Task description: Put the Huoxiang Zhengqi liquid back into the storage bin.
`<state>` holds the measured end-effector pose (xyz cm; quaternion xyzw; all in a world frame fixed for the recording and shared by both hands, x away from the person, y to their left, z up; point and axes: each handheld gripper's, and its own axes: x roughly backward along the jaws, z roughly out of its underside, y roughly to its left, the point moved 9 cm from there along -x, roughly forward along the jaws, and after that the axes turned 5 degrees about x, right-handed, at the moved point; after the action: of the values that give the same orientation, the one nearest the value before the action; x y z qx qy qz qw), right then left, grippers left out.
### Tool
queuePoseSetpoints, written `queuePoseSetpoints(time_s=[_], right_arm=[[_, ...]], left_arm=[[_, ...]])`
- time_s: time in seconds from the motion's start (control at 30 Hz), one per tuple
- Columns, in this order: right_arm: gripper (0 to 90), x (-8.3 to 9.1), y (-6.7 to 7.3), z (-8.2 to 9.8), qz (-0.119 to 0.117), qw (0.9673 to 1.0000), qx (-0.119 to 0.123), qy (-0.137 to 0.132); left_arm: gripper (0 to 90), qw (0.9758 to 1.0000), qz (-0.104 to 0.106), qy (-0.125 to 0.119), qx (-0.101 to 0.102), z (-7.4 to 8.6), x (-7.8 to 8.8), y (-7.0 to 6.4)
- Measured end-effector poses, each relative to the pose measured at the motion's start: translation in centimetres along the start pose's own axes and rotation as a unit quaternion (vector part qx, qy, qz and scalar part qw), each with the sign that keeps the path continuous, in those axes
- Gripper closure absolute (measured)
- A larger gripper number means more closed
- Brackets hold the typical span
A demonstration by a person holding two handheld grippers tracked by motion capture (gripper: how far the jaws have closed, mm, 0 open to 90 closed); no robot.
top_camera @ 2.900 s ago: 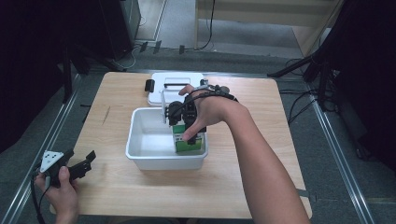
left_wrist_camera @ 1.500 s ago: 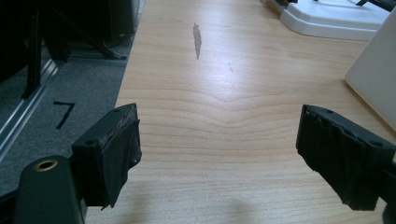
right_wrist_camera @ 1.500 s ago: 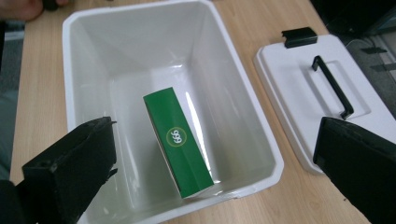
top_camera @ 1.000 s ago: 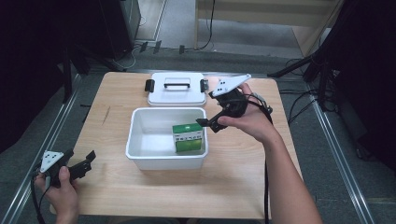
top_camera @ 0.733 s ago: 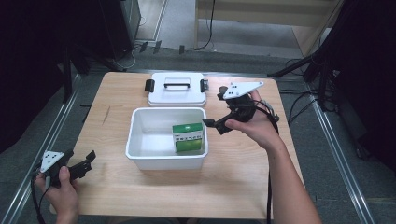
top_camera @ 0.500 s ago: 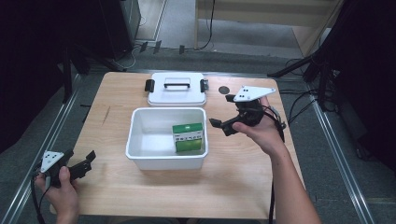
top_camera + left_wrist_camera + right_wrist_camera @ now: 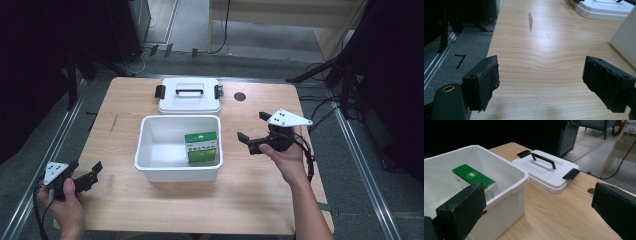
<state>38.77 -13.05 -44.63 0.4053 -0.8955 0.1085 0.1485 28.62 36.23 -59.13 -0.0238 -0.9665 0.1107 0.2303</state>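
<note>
While you hold both grippers off the work, here is how things lie.

High view, box: one green box (image 7: 201, 147) stands inside the white bin (image 7: 178, 173), against its right wall.
High view, lid: one white lid (image 7: 189, 95) with a black handle lies flat on the table (image 7: 250, 200), just beyond the bin's far edge.
High view, right gripper: your right gripper (image 7: 253, 132) hangs just right of the bin, jaws spread wide, nothing in them.
High view, left gripper: your left gripper (image 7: 87, 173) sits at the near left corner of the table, well apart from the bin, jaws parted and empty.
Left gripper view, jaws: the left gripper (image 7: 541, 82) is wide open over bare wood, with the bin's wall (image 7: 626, 40) at the right edge.
Right gripper view, jaws: the right gripper (image 7: 536, 215) is fully open, with the bin (image 7: 511, 182) and green box (image 7: 474, 178) to its left and the lid (image 7: 546, 173) ahead.
Risk, lid: I judge the lid comes next; if you grip one end of the handle, it may tilt and slip.
Risk, bin: your right jaw is near the rim; a careless swing could shove the bin.
Risk, closing: lowered askew, the lid could catch on the rim.
Count: one bin, one lid, one green box, two grippers.
</note>
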Motion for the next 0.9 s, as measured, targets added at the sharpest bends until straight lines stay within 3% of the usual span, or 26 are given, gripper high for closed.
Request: queuePoseSetpoints(time_s=[0.3,0.43,0.73,0.9], right_arm=[[0.0,1.9,-1.5,3.6,0.059,0.9972,-0.041,-0.021],[0.0,2.8,-2.3,5.9,0.085,0.9949,-0.052,-0.015],[0.0,6.0,-3.9,11.8,0.140,0.9862,-0.089,0.000],[0.0,7.0,-4.3,13.5,0.150,0.9831,-0.104,0.002]], left_arm=[[14.7,1.0000,-0.001,-0.001,0.000,0.0,0.0,0.0],[14.7,1.0000,-0.002,-0.002,0.000,0.0,0.0,0.0],[14.6,1.0000,-0.004,-0.003,0.002,0.0,0.1,0.0],[14.6,1.0000,-0.005,-0.005,0.005,0.0,0.1,0.1]])
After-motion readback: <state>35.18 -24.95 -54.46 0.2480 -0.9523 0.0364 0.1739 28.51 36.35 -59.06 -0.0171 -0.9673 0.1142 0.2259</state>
